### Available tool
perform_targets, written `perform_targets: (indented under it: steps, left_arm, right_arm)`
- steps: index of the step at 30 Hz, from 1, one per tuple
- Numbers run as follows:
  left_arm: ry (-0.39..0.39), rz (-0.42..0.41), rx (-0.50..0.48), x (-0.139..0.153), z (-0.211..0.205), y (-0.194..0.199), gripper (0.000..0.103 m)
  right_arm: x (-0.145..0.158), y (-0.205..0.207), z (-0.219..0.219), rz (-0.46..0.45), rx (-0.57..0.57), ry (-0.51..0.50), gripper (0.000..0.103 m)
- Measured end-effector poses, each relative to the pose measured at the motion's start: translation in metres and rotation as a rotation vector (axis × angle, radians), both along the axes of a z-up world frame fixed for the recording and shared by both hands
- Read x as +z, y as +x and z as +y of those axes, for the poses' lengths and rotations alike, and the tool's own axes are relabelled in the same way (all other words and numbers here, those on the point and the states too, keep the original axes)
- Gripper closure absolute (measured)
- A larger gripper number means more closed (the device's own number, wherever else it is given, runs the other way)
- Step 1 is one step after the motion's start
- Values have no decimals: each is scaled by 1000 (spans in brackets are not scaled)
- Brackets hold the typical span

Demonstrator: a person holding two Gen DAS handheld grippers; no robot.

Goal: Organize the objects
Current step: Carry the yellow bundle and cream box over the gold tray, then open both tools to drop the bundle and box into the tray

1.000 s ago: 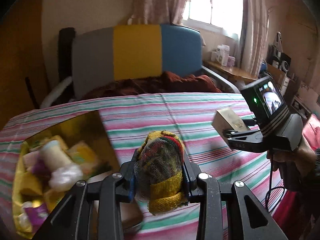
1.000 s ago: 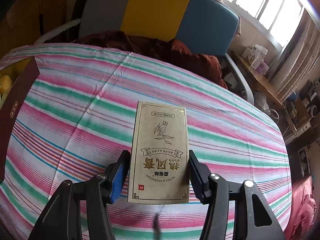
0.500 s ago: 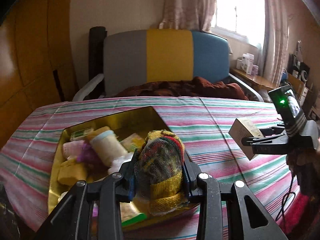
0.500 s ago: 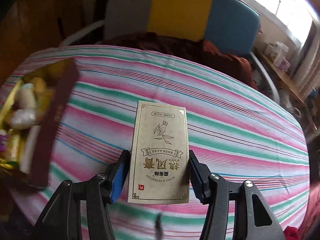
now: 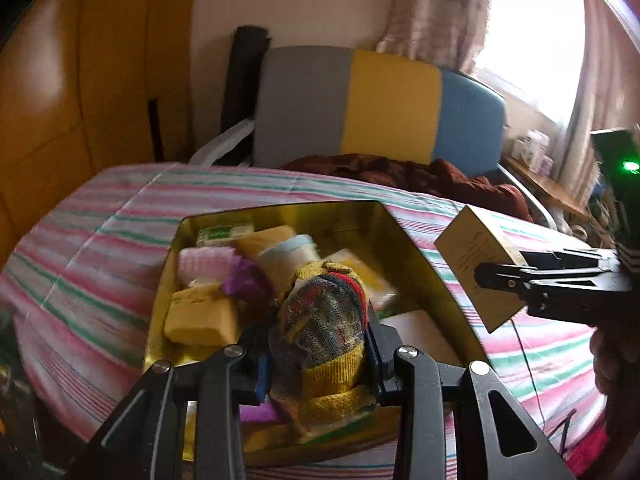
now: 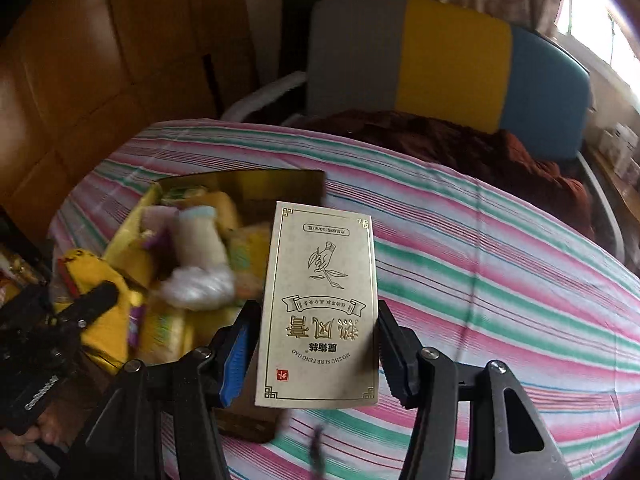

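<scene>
Striped cloth [image 6: 500, 264] in pink, green and white covers the rounded table, with an open gold box [image 5: 412, 236] near its left end

Left gripper [image 5: 318, 344] tilts down over the box, jaws clamped on a coarse knitted sock bundle [image 5: 324, 320] of yellow, red and dark yarn, above soft yellow pads and wrapped rolls crowding the shiny interior. Right gripper [image 6: 316, 344], angled down, pinches a flat cream card carton [image 6: 320, 304] with gilt print, hanging over the box's right rim; bare cloth lies open to the right, a padded chair [image 6: 452, 60] behind
</scene>
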State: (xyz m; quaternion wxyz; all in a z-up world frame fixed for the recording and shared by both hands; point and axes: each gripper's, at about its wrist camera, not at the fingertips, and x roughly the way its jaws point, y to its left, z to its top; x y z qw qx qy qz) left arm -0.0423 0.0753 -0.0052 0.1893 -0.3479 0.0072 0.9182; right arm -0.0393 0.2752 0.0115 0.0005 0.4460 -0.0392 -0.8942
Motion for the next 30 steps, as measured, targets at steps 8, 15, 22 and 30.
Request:
perform_targets:
  steps: [8, 15, 22, 30]
  left_arm:
    - [39, -55, 34, -5, -20, -34, 59]
    - [61, -52, 23, -5, -15, -45, 30]
    - [9, -49, 97, -14, -24, -34, 14]
    - [-25, 8, 142, -9, -31, -2, 1]
  right_arm:
    - [0, -52, -29, -12, 31, -19, 45]
    - [-10, -68, -28, -29, 7, -23, 37]
    - [-17, -39, -29, 0, -35, 32, 37]
    - [-18, 9, -39, 75, -85, 78, 37]
